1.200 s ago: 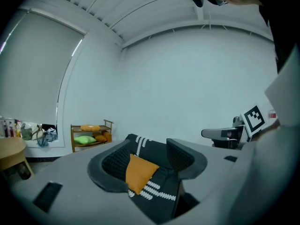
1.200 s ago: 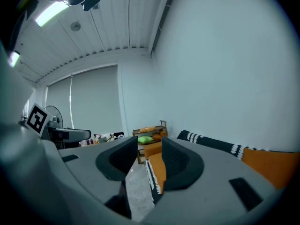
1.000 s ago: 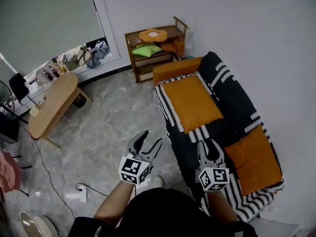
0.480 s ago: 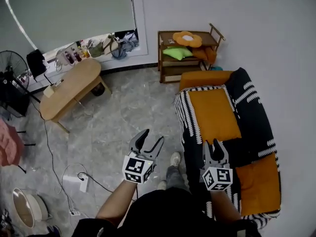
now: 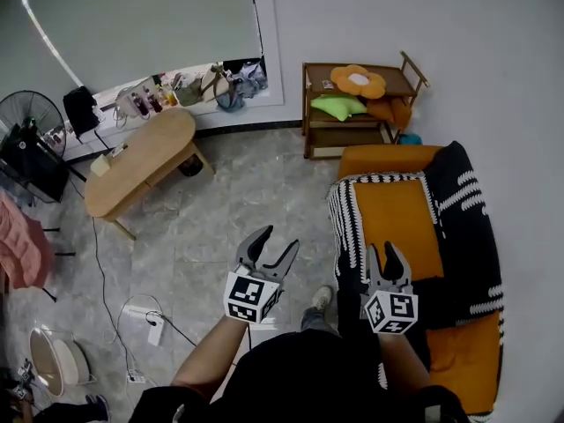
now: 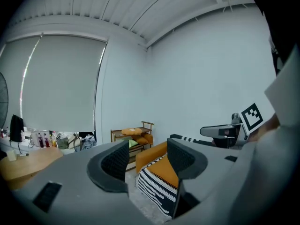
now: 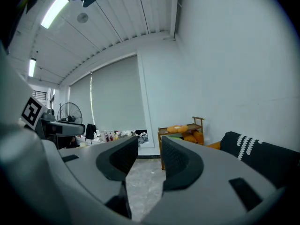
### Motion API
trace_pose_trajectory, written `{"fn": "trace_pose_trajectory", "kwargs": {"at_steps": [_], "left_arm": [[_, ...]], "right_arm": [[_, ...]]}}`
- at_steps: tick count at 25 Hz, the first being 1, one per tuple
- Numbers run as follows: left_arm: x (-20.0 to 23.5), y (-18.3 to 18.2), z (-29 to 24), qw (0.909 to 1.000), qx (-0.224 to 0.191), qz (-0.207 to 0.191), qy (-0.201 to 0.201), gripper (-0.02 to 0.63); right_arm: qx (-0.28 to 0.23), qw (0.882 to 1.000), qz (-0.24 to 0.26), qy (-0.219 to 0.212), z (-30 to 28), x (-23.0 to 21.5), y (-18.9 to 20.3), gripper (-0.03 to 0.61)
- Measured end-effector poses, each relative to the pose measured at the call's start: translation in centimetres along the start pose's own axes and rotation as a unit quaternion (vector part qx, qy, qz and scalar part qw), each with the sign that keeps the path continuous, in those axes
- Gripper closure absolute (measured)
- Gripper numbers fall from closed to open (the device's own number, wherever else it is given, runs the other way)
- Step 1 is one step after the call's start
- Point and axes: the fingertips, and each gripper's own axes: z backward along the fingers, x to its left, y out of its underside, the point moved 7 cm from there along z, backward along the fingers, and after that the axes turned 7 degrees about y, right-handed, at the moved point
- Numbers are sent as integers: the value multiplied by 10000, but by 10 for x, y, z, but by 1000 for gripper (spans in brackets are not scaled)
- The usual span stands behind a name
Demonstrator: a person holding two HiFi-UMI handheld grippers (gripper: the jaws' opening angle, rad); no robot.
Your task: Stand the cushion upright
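Observation:
An orange cushion [image 5: 397, 211] lies flat on the seat of a sofa [image 5: 465, 210] covered with a black-and-white throw. A second orange cushion [image 5: 471, 359] lies flat at the sofa's near end. My left gripper [image 5: 269, 252] hovers over the floor left of the sofa, open and empty. In the left gripper view its jaws [image 6: 147, 159] frame the sofa's front edge and the orange cushion [image 6: 165, 171] farther off. My right gripper [image 5: 388, 258] is open and empty above the sofa's front edge, at the cushion's near end. In the right gripper view the right gripper [image 7: 149, 157] points along the floor.
A wooden shelf [image 5: 357, 104] with a flower-shaped and a green cushion stands by the wall beyond the sofa. An oval wooden table [image 5: 141, 161] stands at the left, a fan [image 5: 40, 115] behind it. A cable and power strip [image 5: 141, 314] lie on the floor. The person's foot [image 5: 322, 298] is by the sofa.
The sofa, shelf and table have slid to the right in the head view as the person moved. Both grippers travelled along, still side by side before the body, jaws unchanged.

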Motion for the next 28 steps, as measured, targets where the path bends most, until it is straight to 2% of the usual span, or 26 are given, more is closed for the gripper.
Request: {"fn": "trace_pose_trajectory", "kwargs": {"at_steps": [8, 14, 21, 28], "left_arm": [[23, -32, -100, 10000, 30, -56, 56, 347], [23, -46, -169, 9993, 5, -82, 372, 347], [4, -51, -252, 9924, 98, -228, 1206, 347], [-26, -61, -327, 9726, 188, -395, 2282, 347]], "right_arm": [[-172, 9995, -236, 154, -78, -56, -27, 405], [-151, 9979, -279, 560, -105, -102, -34, 405], [-125, 9892, -406, 1400, -100, -155, -33, 405], [-222, 9654, -667, 2512, -79, -198, -30, 407]]}}
